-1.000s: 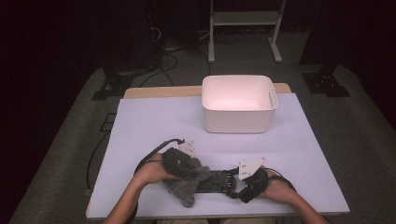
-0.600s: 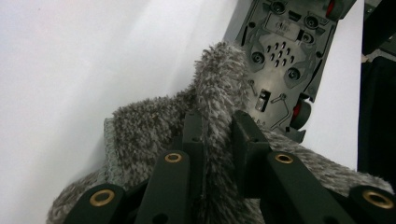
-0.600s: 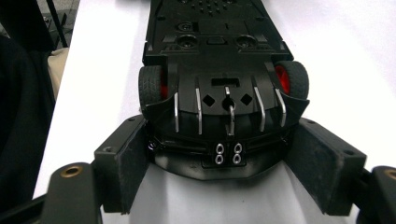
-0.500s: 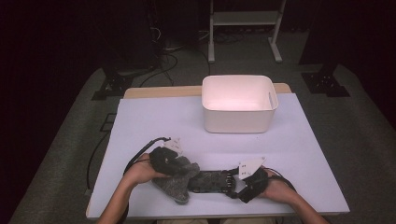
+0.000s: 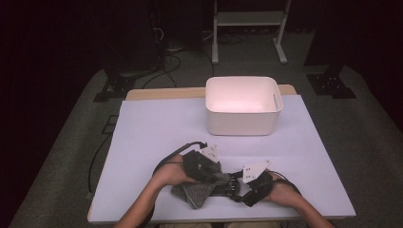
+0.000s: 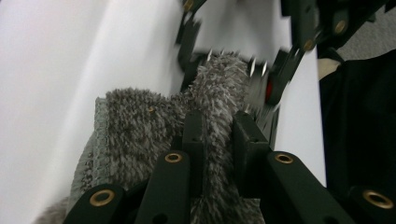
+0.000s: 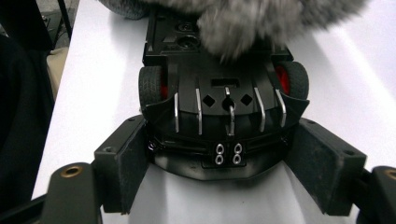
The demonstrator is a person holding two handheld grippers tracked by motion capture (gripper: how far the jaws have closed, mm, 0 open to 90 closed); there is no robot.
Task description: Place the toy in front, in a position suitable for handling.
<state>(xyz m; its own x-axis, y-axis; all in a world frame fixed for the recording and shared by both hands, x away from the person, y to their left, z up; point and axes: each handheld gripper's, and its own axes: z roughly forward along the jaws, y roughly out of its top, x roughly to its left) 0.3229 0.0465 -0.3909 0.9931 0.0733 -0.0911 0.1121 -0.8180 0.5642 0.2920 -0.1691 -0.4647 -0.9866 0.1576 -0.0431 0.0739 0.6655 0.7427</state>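
A black toy car [image 7: 224,93] with red wheel hubs lies underside up on the white table [image 5: 152,133] near its front edge. My right gripper [image 7: 224,154] is shut on one end of the car, a pad pressed on each side. My left gripper [image 6: 218,126] is shut on a fold of a grey fluffy cloth [image 6: 140,121], which drapes over the far part of the car [image 6: 275,79]. In the high view the left gripper [image 5: 209,168] and the cloth [image 5: 197,192] sit just left of the right gripper [image 5: 237,186]. The cloth [image 7: 243,23] hides the car's far end.
A white empty bin [image 5: 242,104] stands at the back of the table, right of centre. Behind the table are a metal stand [image 5: 247,28] and cables on the dark floor. Both forearms come in at the front edge.
My left hand slid left with the cloth, then back to the right over the car, and the cloth has bunched up toward it. The right hand and the car have stayed put.
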